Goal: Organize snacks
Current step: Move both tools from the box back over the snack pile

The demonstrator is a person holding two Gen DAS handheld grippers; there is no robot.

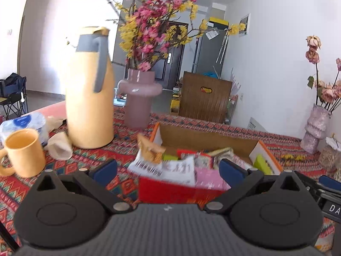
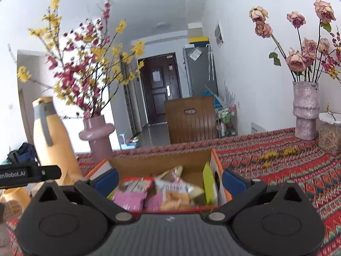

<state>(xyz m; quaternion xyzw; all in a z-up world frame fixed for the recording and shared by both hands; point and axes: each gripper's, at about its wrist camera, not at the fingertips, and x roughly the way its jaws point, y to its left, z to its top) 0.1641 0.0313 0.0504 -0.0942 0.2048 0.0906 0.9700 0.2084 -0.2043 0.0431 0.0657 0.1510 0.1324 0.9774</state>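
An open cardboard box [image 1: 204, 137] with a red front wall and orange flap edges sits on the patterned tablecloth, holding several snack packets. A white packet with a barcode [image 1: 166, 168] lies at its front, beside a pink packet [image 1: 207, 178], with an orange packet [image 1: 151, 149] at the left rim. My left gripper [image 1: 168, 169] is open just in front of the box, nothing between its blue pads [image 1: 104, 170]. My right gripper [image 2: 170, 182] is open over the same box [image 2: 159, 164], above pink [image 2: 130, 199], white [image 2: 174, 186] and green [image 2: 207, 183] packets. It grips nothing.
Left of the box stand a yellow thermos jug [image 1: 89, 98], a yellow mug [image 1: 23, 151], crumpled paper cups [image 1: 60, 147], a tissue pack [image 1: 27, 123] and a pink vase of blossoms [image 1: 138, 100]. A glittery vase [image 2: 305, 111] and a jar [image 2: 329, 136] stand far right. A wooden chair [image 2: 191, 119] is behind.
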